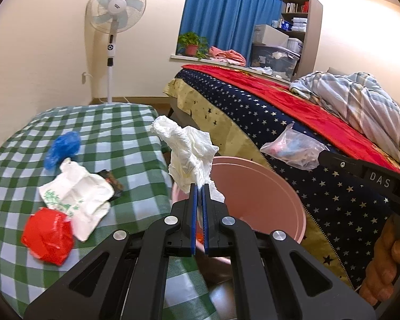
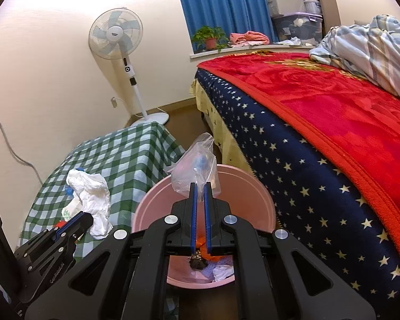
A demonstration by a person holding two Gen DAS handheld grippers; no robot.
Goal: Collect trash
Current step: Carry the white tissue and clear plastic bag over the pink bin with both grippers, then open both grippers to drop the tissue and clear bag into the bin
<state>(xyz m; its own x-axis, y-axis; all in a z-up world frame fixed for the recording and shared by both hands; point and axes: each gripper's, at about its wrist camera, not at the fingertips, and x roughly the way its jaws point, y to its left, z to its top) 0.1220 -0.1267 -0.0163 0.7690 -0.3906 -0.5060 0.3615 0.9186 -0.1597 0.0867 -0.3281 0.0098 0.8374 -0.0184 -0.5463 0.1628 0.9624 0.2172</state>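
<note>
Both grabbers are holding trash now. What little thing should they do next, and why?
Probably open the right gripper and let its clear plastic bag fall. That bag hangs above the round pink plastic bin, which already holds scraps. The left gripper, pinching the crumpled white paper, seems nearer the bin's edge by the green checked tablecloth, so it may need moving over first.

White letters reading "DAS" are showing on the black arm of the right gripper [image 1: 318, 160], at the right edge of the left wrist view. In the lower left of the right wrist view, small pale lettering that looks like "GenRobot.AI" is running along the black body of the left gripper [image 2: 89, 220]. The fan [image 1: 116, 6] hub is carrying a small dark label, too tiny to read.
</note>
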